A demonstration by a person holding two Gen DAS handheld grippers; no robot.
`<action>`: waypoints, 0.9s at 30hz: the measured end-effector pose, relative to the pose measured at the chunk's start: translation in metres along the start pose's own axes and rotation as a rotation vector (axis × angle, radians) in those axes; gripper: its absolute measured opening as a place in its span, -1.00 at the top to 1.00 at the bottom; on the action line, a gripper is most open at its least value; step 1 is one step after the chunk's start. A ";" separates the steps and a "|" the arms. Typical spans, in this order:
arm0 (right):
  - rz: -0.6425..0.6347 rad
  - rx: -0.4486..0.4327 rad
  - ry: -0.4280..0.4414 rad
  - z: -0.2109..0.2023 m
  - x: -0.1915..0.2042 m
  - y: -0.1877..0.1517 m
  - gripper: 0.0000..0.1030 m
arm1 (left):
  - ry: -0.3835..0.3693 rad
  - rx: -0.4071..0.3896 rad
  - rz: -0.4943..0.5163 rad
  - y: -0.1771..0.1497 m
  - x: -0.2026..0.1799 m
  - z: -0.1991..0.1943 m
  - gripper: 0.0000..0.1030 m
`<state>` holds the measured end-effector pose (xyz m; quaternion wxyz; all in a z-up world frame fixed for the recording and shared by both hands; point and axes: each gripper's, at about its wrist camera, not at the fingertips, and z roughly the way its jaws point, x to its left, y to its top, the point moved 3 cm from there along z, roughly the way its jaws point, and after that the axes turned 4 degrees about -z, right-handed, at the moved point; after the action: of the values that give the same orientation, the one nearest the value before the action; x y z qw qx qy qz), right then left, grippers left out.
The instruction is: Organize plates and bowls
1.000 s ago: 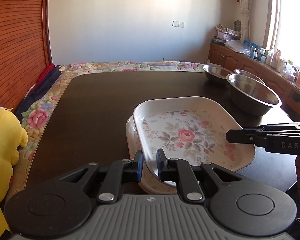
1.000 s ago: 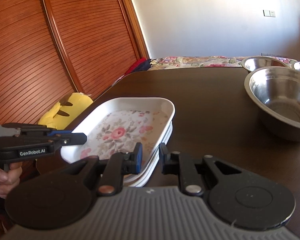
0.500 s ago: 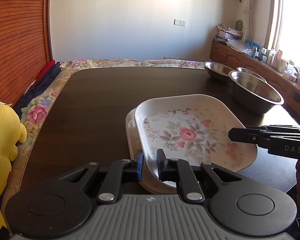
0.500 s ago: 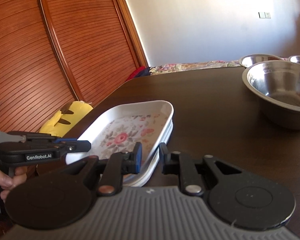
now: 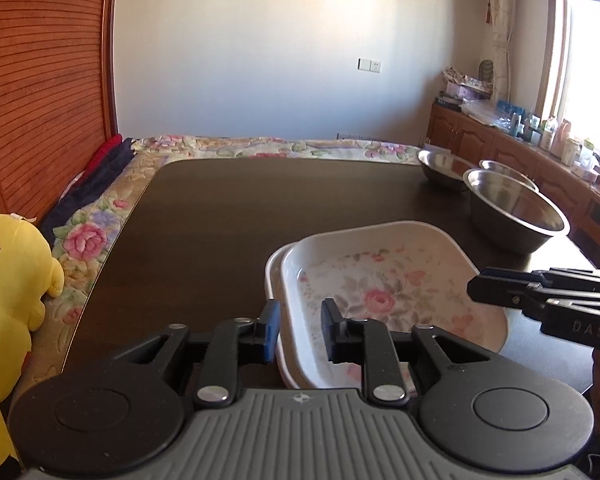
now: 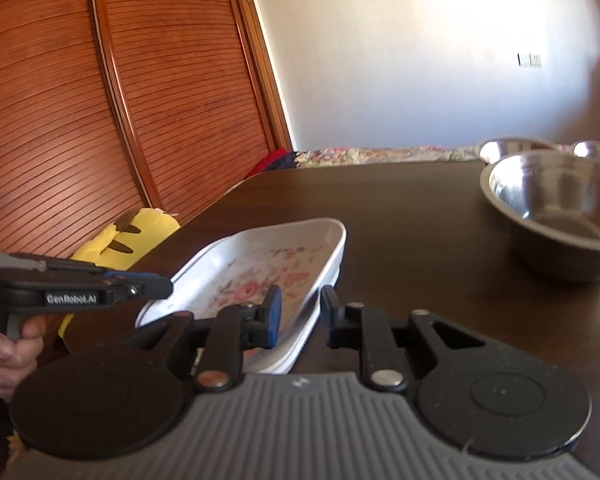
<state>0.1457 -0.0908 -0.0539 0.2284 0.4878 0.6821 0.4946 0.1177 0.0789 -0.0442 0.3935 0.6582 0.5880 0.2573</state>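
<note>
Beside three steel bowls (image 5: 516,208), both slightly parted hand-held grippers (image 5: 299,330) (image 6: 297,316) straddle the floral plates' (image 5: 388,280) rims.

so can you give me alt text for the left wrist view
The left gripper has its jaws straddling the near rim of a floral plate stacked on another plate on a dark table, the jaws having just been opening. The right gripper reaches in from the right, and three steel bowls sit behind the plates.
</note>
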 end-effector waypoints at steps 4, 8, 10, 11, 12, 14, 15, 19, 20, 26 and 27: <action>-0.007 -0.006 0.007 0.000 0.001 0.001 0.55 | -0.003 -0.011 0.005 0.002 -0.003 -0.001 0.32; -0.017 0.004 0.008 0.005 0.002 0.000 0.55 | -0.009 -0.015 0.005 0.001 -0.008 -0.002 0.14; -0.034 0.003 0.000 0.004 0.002 -0.001 0.55 | -0.013 -0.017 0.008 0.002 -0.010 -0.001 0.10; -0.033 0.002 0.000 0.004 0.002 -0.001 0.55 | -0.014 -0.018 0.010 0.002 -0.011 -0.001 0.08; -0.032 0.002 0.003 0.004 0.002 -0.001 0.55 | -0.015 -0.019 0.011 0.003 -0.012 -0.001 0.06; -0.037 0.001 0.004 0.004 0.002 -0.001 0.55 | -0.017 -0.020 0.012 0.003 -0.014 -0.001 0.05; -0.043 0.000 0.002 0.004 0.003 -0.001 0.55 | -0.016 -0.020 0.012 0.003 -0.014 -0.001 0.04; -0.055 0.007 0.020 0.009 0.004 -0.003 0.54 | -0.014 -0.022 0.011 0.004 -0.014 -0.001 0.01; -0.051 0.008 0.030 0.009 0.004 -0.003 0.54 | -0.014 -0.024 0.011 0.004 -0.015 -0.001 -0.02; -0.039 -0.004 0.022 0.004 0.000 -0.002 0.44 | -0.026 -0.037 0.017 0.009 -0.025 0.004 -0.22; -0.038 -0.010 0.015 0.002 -0.001 0.000 0.44 | -0.029 -0.040 0.022 0.010 -0.029 0.006 -0.27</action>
<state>0.1474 -0.0913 -0.0551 0.2352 0.4697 0.6905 0.4973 0.1231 0.0495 -0.0352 0.4121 0.6602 0.5698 0.2639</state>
